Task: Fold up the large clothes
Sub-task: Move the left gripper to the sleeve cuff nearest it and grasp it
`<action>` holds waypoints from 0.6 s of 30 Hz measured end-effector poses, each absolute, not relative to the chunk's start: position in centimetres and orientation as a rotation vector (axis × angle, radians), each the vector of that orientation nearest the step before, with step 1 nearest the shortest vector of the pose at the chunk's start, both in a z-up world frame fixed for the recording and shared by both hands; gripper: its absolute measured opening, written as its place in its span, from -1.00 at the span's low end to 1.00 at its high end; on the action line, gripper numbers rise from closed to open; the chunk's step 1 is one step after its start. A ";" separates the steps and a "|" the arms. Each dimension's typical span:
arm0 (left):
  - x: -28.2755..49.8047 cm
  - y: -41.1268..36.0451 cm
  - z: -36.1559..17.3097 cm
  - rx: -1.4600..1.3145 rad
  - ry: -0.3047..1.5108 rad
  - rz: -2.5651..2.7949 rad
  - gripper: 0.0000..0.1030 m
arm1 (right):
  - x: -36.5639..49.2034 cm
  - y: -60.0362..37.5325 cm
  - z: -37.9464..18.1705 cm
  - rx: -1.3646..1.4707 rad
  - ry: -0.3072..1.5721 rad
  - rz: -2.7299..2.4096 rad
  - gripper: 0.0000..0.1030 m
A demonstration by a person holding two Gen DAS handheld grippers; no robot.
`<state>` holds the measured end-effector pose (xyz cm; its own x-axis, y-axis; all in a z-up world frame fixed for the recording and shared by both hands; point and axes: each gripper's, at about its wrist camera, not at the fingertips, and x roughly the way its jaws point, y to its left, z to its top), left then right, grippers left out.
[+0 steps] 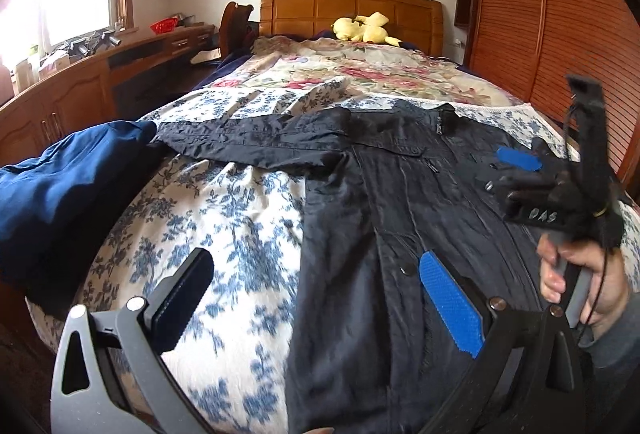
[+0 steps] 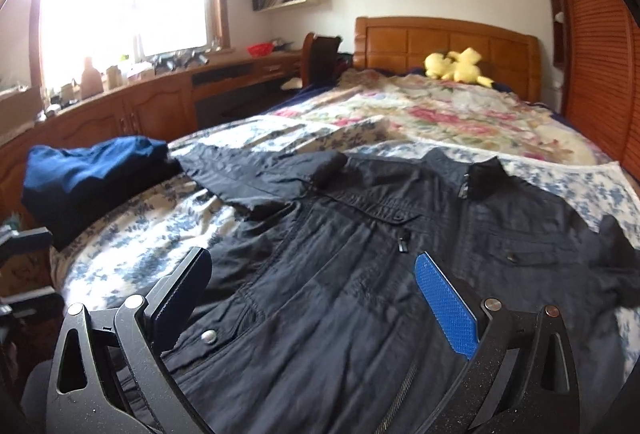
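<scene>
Starting at the left, a folded blue garment (image 2: 92, 169) sits at the bed's edge, just beside the outstretched left-hand sleeve (image 2: 256, 173) of the dark jacket (image 2: 360, 274). The jacket lies face up across the blue-flowered sheet (image 1: 224, 218), collar (image 2: 480, 173) toward the headboard (image 2: 440, 41), still unfolded. Your left gripper (image 1: 320, 298) hangs over the jacket's left edge with its fingers spread wide and nothing between them. Your right gripper (image 2: 316, 298) is likewise released and empty above the jacket's front; seen from the left camera it hovers over the right chest, though motion blur there makes its exact height hard to judge. At the far right, the other sleeve (image 2: 616, 254) lies bunched near the bed's edge.

You appear to be at the start of this jacket, lining up the first fold. The next move likely calls for pinching one side or sleeve, probably shoulder and hem together, and carrying it inward flat without dragging the body askew.
</scene>
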<state>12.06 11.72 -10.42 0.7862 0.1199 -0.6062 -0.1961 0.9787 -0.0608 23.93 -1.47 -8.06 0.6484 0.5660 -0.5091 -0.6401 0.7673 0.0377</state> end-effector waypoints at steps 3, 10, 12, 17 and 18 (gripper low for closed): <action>13.6 13.0 -10.7 -0.133 0.658 0.172 1.00 | 26.2 0.0 -9.4 -0.170 0.567 0.703 1.00; 18.0 16.4 -12.0 -0.150 0.698 0.151 1.00 | 28.6 0.9 -12.1 -0.199 0.622 0.716 1.00; 19.2 17.2 -12.5 -0.146 0.713 0.147 1.00 | 28.8 0.6 -12.6 -0.181 0.639 0.720 1.00; 22.8 19.5 -13.8 -0.124 0.761 0.143 1.00 | 29.2 0.6 -13.3 -0.170 0.666 0.720 1.00; 23.6 20.1 -14.1 -0.128 0.768 0.146 1.00 | 29.2 0.6 -13.4 -0.174 0.665 0.720 1.00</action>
